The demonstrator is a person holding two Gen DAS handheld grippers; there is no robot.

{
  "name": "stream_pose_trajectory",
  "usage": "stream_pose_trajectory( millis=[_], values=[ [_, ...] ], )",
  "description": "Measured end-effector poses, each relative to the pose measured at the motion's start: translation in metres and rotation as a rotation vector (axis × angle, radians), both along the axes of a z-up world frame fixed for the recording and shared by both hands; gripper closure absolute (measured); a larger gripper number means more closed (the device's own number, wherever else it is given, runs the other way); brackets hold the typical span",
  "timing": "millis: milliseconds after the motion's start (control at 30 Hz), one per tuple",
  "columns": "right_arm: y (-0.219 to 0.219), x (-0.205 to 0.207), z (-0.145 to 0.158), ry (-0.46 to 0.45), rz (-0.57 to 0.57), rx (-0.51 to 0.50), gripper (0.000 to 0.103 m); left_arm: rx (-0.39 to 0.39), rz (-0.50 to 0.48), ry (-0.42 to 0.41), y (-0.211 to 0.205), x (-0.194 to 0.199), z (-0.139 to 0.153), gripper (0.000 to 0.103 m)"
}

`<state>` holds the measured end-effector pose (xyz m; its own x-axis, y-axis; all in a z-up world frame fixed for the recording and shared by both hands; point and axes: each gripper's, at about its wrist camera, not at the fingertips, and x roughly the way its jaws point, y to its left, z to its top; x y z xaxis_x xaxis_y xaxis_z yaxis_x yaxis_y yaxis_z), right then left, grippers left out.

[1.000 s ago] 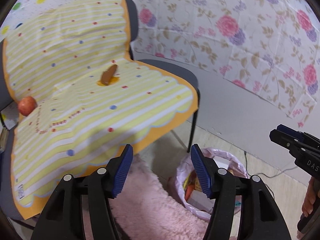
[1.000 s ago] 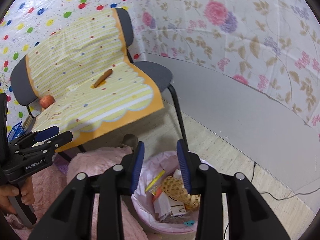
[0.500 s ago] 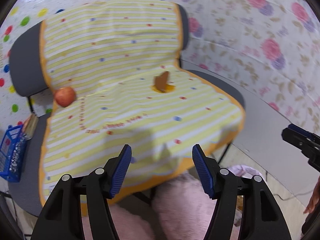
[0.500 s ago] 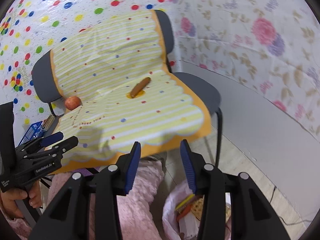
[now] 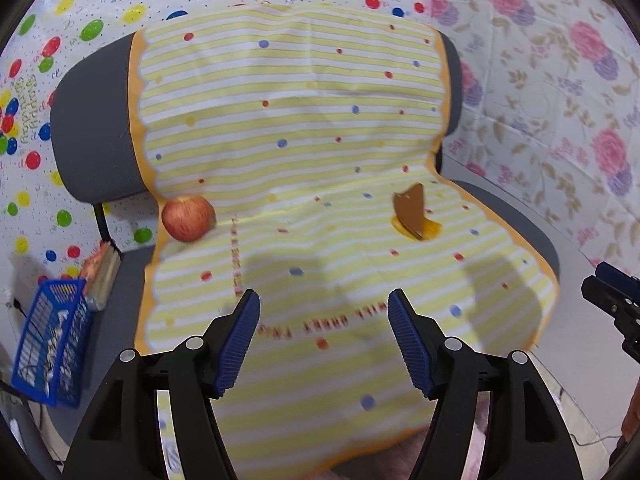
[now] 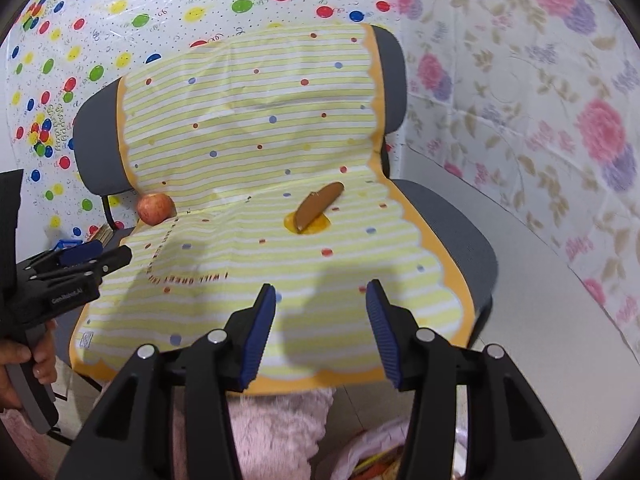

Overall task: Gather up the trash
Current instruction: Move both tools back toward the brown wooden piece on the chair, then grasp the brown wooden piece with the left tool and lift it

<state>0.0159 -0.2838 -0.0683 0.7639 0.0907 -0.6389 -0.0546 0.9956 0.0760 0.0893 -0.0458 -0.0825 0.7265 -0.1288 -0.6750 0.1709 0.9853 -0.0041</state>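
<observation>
From the left wrist camera, the left gripper (image 5: 323, 334) hangs over the front part of the seat of a grey chair (image 5: 94, 136) that is draped with a yellow striped cloth (image 5: 288, 128). Its jaws are opening and nothing sits between the blue pads (image 5: 238, 340); they grip nothing. On the cloth, a red apple (image 5: 188, 218) rests at the left edge of the seat, right in the crease where the seat meets the backrest. Toward the right edge of the seat lies a brown scrap (image 5: 410, 210), standing partly up off a yellow blot printed on the cloth; what it is made of I cannot tell. A blue basket (image 5: 50, 340) stands low at the left of the chair. The tip of the right gripper (image 5: 616, 304) pokes in at the right border.

Over to the right wrist camera: the right gripper (image 6: 320, 330) is above the front edge of the seat, its jaws opening too, with only cloth showing in the gap, nothing grasped. The brown scrap (image 6: 318, 204) lies ahead near the middle of the seat, well apart from the pads (image 6: 380, 332). The apple (image 6: 156, 208) sits at the back left corner of the seat. At the left border a hand (image 6: 20, 364) holds the left gripper (image 6: 76, 266). Below the front edge there is pink fluffy fabric (image 6: 276, 428), and at the bottom a pink bag (image 6: 376, 452) with bits of rubbish inside.
</observation>
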Motion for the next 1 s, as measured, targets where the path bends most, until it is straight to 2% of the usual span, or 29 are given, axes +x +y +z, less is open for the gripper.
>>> stream_pose_trajectory(
  millis=[267, 467, 700, 900, 933, 1000],
  values=[
    [-0.008, 0.053, -0.009, 0.009, -0.003, -0.007, 0.056, 0.013, -0.052, 0.018, -0.026, 0.047, -0.008, 0.032],
    [-0.03, 0.088, -0.018, 0.024, -0.052, -0.01, 0.056, -0.006, -0.155, 0.065, -0.073, 0.093, -0.028, 0.032],
    [-0.059, 0.133, -0.032, 0.042, -0.091, -0.006, 0.056, 0.005, -0.192, 0.094, -0.121, 0.151, -0.055, 0.032],
    [-0.081, 0.165, -0.042, 0.054, -0.146, 0.014, 0.055, -0.006, -0.229, 0.171, -0.148, 0.202, -0.081, 0.032],
    [-0.084, 0.169, -0.043, 0.055, -0.153, 0.019, 0.051, -0.011, -0.226, 0.185, -0.15, 0.211, -0.085, 0.032],
    [-0.086, 0.175, -0.046, 0.059, -0.156, 0.024, 0.05, -0.019, -0.222, 0.22, -0.154, 0.226, -0.095, 0.032]
  ],
)
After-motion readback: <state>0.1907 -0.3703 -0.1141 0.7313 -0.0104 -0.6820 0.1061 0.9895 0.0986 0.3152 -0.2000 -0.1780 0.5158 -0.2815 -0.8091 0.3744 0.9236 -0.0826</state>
